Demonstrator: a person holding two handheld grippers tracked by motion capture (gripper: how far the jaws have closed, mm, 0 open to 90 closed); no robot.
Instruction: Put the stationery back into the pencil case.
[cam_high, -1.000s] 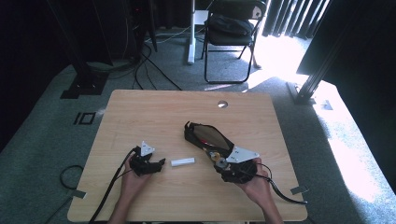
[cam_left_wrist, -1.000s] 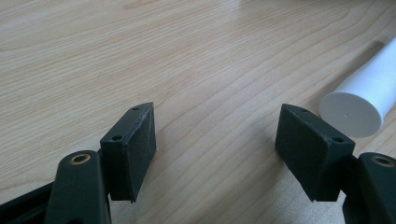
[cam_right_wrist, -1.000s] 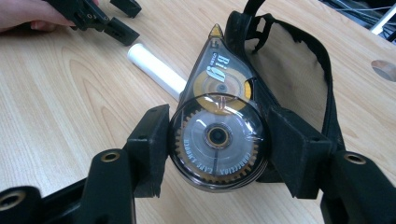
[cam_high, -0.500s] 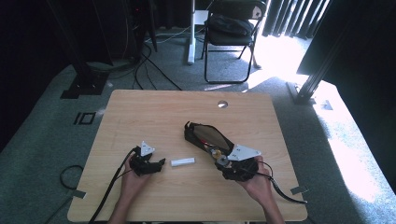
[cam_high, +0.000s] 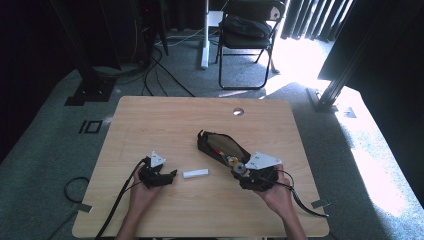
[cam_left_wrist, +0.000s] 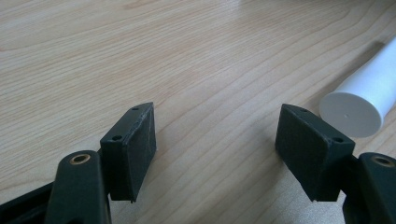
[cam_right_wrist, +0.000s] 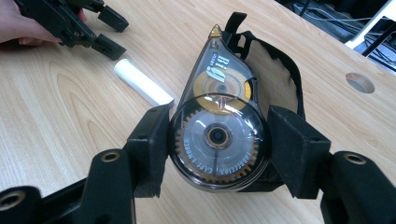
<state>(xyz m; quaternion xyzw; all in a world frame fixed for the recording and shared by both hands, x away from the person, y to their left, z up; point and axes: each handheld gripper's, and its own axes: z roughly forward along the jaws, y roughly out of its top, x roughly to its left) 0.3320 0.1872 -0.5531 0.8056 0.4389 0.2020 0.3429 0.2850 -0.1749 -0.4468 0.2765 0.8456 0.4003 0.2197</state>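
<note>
A clear correction tape dispenser with gear wheels inside sits between the jaws of my right gripper, whose pads press on both its sides. It hangs at the near end of an open black pouch lying on the table; in the high view the dispenser shows just ahead of the right gripper. A white cylinder lies between the two hands. My left gripper rests on the wood with its jaws apart and nothing between them; in its own view the left gripper has the cylinder's end just beyond its right pad.
The wooden table has a round cable hole near its far edge. A black folding chair stands behind the table, and cables run over the carpet at the far left. Bright sunlight falls on the floor at the right.
</note>
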